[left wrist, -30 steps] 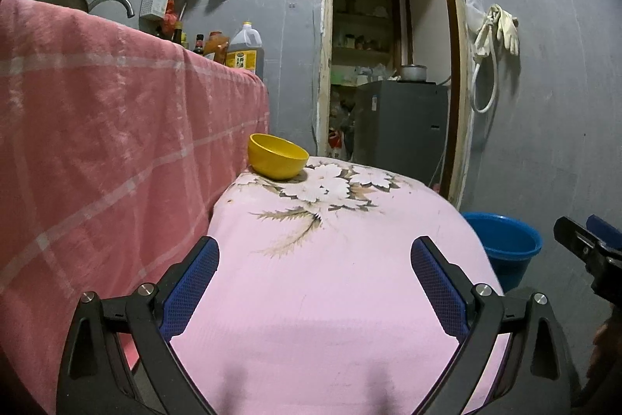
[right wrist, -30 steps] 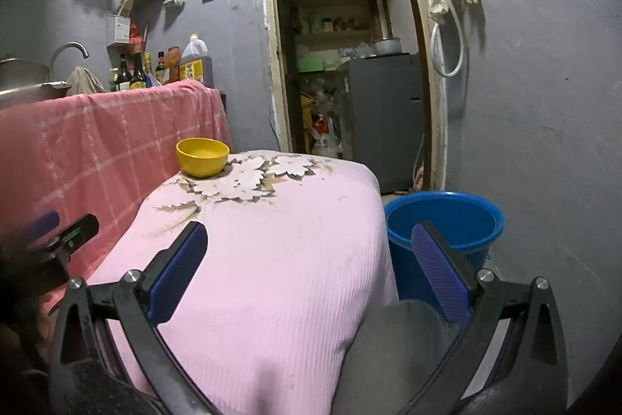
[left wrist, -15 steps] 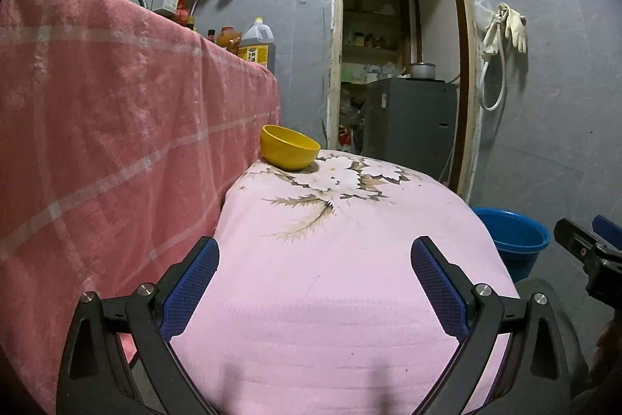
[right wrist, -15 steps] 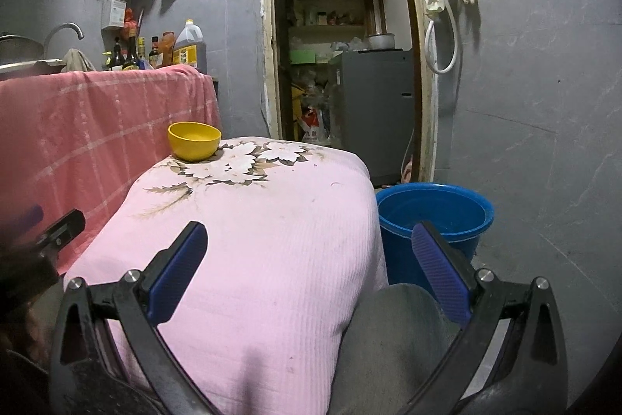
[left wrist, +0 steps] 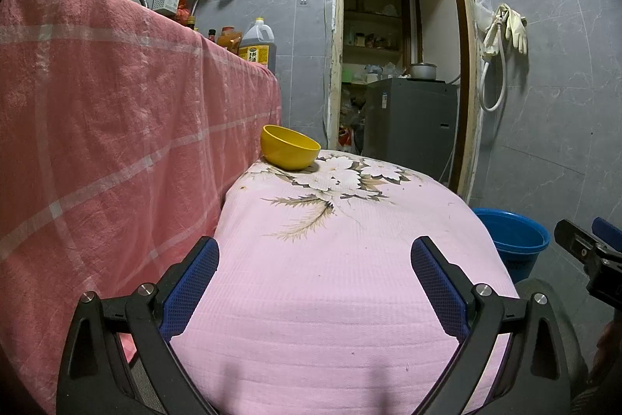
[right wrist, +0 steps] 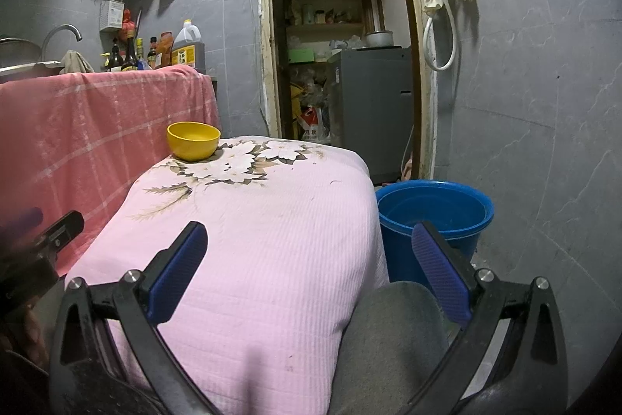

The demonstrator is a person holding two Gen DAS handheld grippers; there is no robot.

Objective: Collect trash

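A yellow bowl stands at the far left corner of a table covered by a pink flowered cloth; the bowl also shows in the right wrist view. A blue bucket stands on the floor right of the table, also in the left wrist view. My left gripper is open and empty over the near part of the cloth. My right gripper is open and empty at the table's near right corner. No loose trash shows on the cloth.
A counter draped with a pink checked towel runs along the left, with bottles and an oil jug on it. A doorway behind leads to a grey fridge. A grey rounded thing lies below my right gripper.
Both grippers have sunk lower and drifted a little; the bowl and bucket sit higher in view. Both stay open and empty.
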